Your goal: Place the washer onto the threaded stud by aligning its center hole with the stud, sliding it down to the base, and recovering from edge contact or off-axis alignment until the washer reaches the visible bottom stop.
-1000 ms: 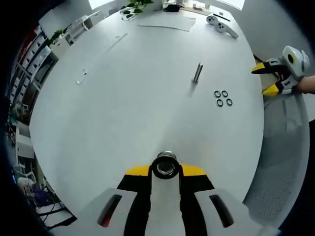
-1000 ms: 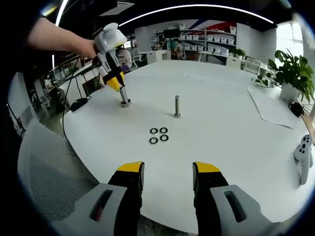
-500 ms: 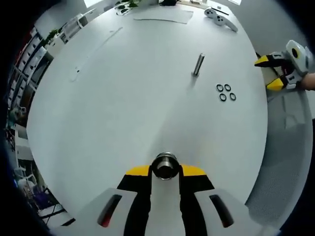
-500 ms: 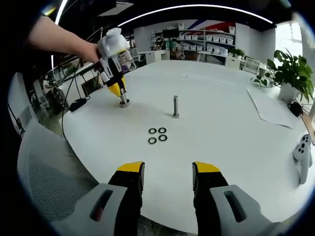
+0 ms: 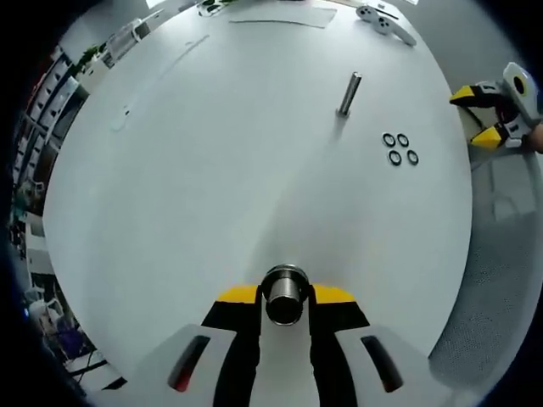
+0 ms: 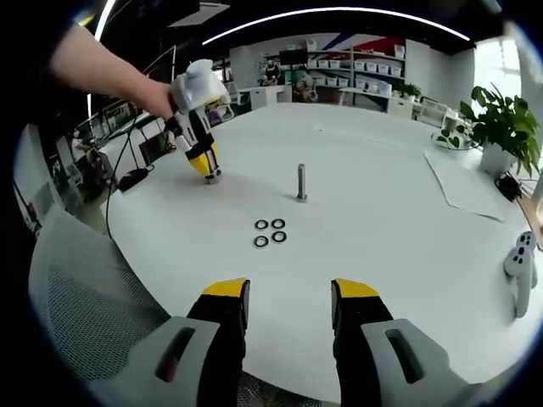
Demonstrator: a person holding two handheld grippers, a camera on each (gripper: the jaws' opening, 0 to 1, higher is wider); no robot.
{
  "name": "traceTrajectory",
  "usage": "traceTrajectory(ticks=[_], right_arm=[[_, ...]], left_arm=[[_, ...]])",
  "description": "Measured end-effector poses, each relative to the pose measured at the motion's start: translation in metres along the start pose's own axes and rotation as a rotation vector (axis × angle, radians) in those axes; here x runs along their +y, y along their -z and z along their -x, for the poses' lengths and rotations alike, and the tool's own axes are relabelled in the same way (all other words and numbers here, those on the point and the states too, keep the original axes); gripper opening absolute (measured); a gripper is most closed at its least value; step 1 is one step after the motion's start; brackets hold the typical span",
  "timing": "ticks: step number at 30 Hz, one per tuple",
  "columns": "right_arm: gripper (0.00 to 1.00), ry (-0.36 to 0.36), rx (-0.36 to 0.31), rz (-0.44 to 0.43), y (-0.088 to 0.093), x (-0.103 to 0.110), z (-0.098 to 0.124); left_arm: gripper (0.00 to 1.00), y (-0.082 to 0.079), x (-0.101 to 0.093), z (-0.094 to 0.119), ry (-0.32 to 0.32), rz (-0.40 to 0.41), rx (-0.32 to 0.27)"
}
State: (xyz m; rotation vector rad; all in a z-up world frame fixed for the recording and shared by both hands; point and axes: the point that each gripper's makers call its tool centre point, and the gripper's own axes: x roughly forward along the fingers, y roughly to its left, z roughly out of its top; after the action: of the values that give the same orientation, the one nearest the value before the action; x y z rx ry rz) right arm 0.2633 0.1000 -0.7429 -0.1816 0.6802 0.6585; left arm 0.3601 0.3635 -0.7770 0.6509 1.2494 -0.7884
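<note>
Left gripper view: since a second ago the stud (image 5: 285,296) between the jaws of the left gripper (image 5: 285,298) looks larger and sits a little lower, and the table (image 5: 212,170) has slid up and right, which is partly camera motion. The jaws are closed on this metal stud, seen end-on. A second stud (image 5: 349,92) stands free farther off, with four dark ring washers (image 5: 400,148) in a tight cluster beside it, flat on the table. The right gripper (image 5: 488,114) shows at the table's edge, its yellow tips apart.

Right gripper view: the left gripper (image 6: 202,157) has come lower over its stud, now hiding most of it. The free stud (image 6: 301,182) is upright at centre, the four washers (image 6: 269,232) just in front. The right gripper (image 6: 289,305) hovers wide and empty near the table (image 6: 407,229) edge. Two white controllers (image 6: 519,270) lie at the right.
</note>
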Motion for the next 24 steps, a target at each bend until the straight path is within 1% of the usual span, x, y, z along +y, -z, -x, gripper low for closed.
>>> traceTrajectory(ticks=[7, 13, 18, 22, 24], right_arm=[[0.41, 0.003, -0.003, 0.000, -0.0004, -0.0007, 0.0002], [0.40, 0.002, -0.003, 0.000, -0.0004, -0.0006, 0.0003], [0.39, -0.004, -0.002, -0.003, -0.0005, 0.0005, 0.0004], [0.39, -0.007, -0.003, -0.002, -0.0006, 0.0012, 0.0006], [0.39, -0.007, -0.005, -0.002, -0.0008, 0.0011, 0.0005]], left_arm=[[0.19, 0.0006, -0.0004, -0.0034, -0.011, -0.012, 0.001], [0.19, -0.0013, -0.0014, -0.0035, -0.015, -0.001, -0.005], [0.21, -0.0005, -0.0027, -0.0040, -0.019, -0.005, -0.030], [0.23, 0.0001, -0.0008, -0.0051, -0.048, 0.021, -0.044], [0.26, -0.0039, 0.0002, -0.0031, -0.062, 0.041, -0.075]])
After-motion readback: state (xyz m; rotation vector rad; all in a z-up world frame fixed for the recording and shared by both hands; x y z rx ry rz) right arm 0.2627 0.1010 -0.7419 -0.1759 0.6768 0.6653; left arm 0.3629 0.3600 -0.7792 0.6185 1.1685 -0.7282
